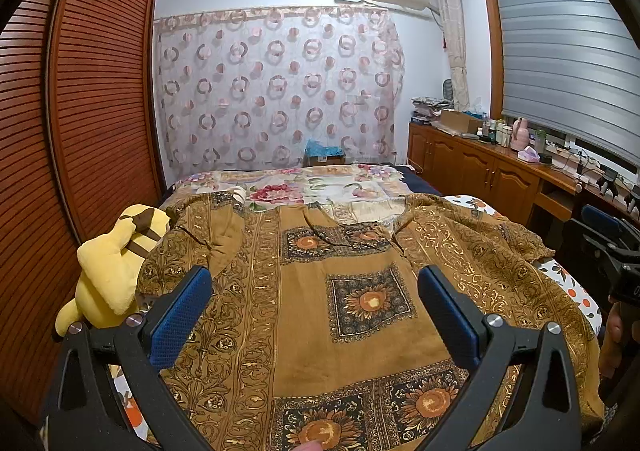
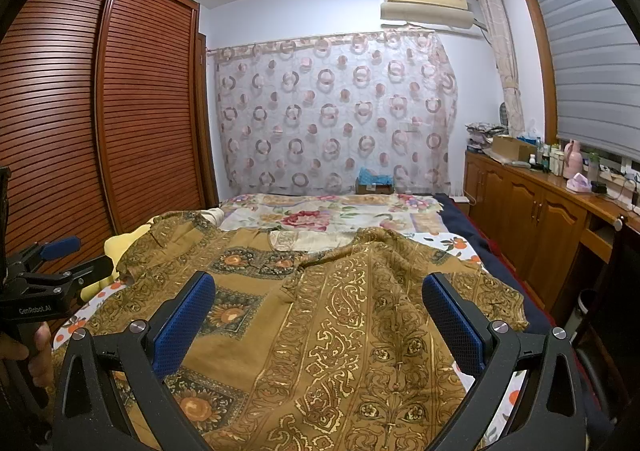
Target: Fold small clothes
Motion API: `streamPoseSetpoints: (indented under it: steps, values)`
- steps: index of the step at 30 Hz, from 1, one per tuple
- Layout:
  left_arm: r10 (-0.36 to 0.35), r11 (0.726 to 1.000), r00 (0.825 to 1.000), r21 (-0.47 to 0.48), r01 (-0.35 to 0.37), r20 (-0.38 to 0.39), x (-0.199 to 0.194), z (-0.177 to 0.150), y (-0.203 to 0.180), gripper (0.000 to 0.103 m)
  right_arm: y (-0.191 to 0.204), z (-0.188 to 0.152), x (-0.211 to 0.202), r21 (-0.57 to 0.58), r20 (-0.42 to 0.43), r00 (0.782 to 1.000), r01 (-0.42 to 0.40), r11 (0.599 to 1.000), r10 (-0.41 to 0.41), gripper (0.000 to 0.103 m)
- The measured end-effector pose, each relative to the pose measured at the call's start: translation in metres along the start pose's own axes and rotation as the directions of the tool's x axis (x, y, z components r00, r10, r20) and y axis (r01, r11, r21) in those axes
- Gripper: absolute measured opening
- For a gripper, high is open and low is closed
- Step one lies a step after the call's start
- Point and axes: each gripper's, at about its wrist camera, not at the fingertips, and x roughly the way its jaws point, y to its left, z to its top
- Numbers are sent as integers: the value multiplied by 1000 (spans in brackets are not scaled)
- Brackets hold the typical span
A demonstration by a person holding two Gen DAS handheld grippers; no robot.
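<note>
A brown short-sleeved shirt (image 1: 344, 315) with gold scrollwork and sunflower squares lies spread flat on the bed, collar away from me. It also shows in the right wrist view (image 2: 320, 323). My left gripper (image 1: 316, 291) is open and empty, hovering above the shirt's lower middle. My right gripper (image 2: 320, 295) is open and empty above the shirt's right half. The left gripper also shows at the left edge of the right wrist view (image 2: 60, 263), open. Part of the right gripper shows at the right edge of the left wrist view (image 1: 616, 263).
A yellow plush toy (image 1: 116, 271) lies at the shirt's left sleeve. A floral quilt (image 1: 316, 187) covers the far bed. A slatted wooden wardrobe (image 1: 72, 123) stands left. A wooden cabinet (image 1: 480, 167) with clutter runs along the right under the window.
</note>
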Motion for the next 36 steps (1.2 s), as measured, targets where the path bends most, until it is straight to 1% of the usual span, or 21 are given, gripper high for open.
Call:
streamPoseSetpoints:
  steps: [11,13,15,36]
  values:
    - [1,1000,1000,2,-1,4,-1,0,-1,103,0,0,0,1,1,1000,1,1000,-1,103]
    - [1,1000,1000,2,-1,5,-6,6,0,103,0,0,0,1,2,1000,1,1000,-1,103]
    - [1,1000,1000,2,-1,6,-5,4,4,103,0,0,0,0,1,1000,1,1000,-1,103]
    - [2,1000,1000,-3,-2,5,-6,2,4,103,1,1,2,1,-1,1000,-2,1000,2,103]
